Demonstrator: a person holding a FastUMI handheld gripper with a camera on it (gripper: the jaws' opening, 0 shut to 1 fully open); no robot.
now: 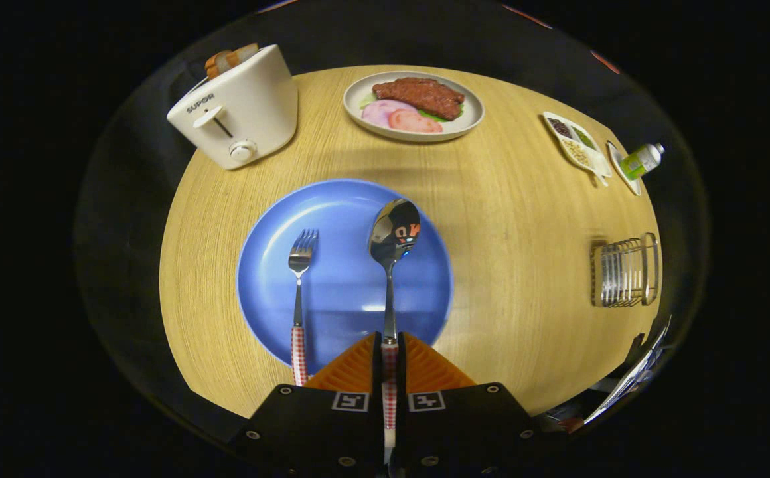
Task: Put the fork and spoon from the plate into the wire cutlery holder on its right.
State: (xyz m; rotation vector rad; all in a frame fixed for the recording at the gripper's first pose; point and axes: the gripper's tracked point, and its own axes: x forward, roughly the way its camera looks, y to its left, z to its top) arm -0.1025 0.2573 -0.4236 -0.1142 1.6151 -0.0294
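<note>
spoon [393, 252] handle half-hidden between clamped tongs [389, 348]

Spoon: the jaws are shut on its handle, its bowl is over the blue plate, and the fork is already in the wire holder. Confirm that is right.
Not quite. The gripper view shows the fork lying on the blue plate, beside the spoon, not in the wire holder, which stands apart to the right. The rest holds: the gripper has its jaws shut on the spoon's handle.

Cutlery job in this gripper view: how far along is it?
Nothing is delivered: the wire cutlery holder looks empty. In hand: the claw is shut on the spoon handle, bowl over the blue plate. Left: the fork lies on the plate.
</note>
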